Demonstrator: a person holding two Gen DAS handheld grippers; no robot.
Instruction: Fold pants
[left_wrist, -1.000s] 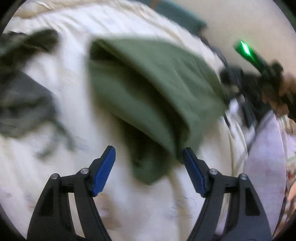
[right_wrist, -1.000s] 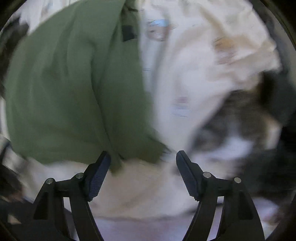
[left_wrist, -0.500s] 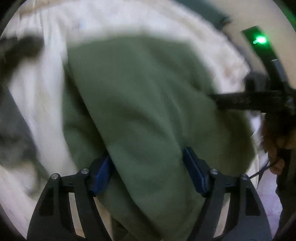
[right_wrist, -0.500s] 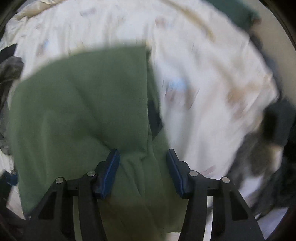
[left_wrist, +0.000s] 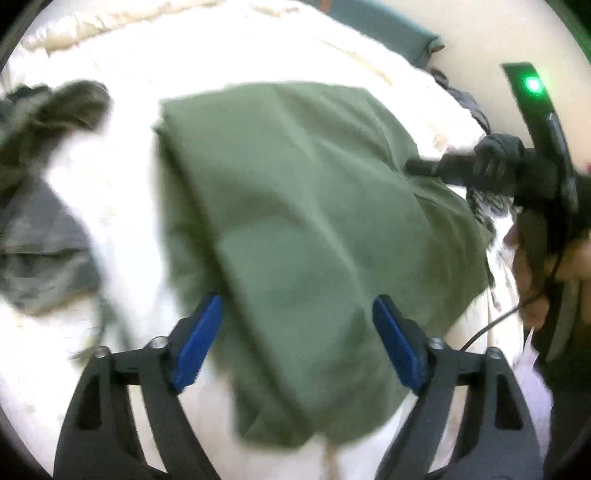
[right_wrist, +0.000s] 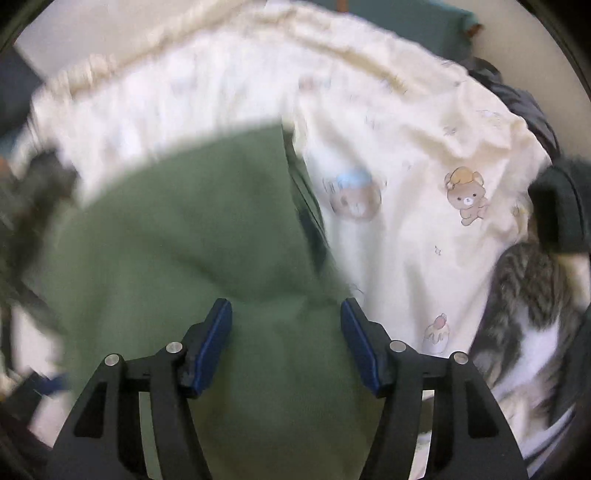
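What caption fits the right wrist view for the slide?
Right gripper open over folded green pants on a bear-print sheet.

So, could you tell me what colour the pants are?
Plain olive green pants, clearest in the left wrist view.

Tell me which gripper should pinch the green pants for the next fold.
Probably the right gripper: its open fingers sit closer together over the pants, near their edge. The left gripper is open much wider over the pants' middle.
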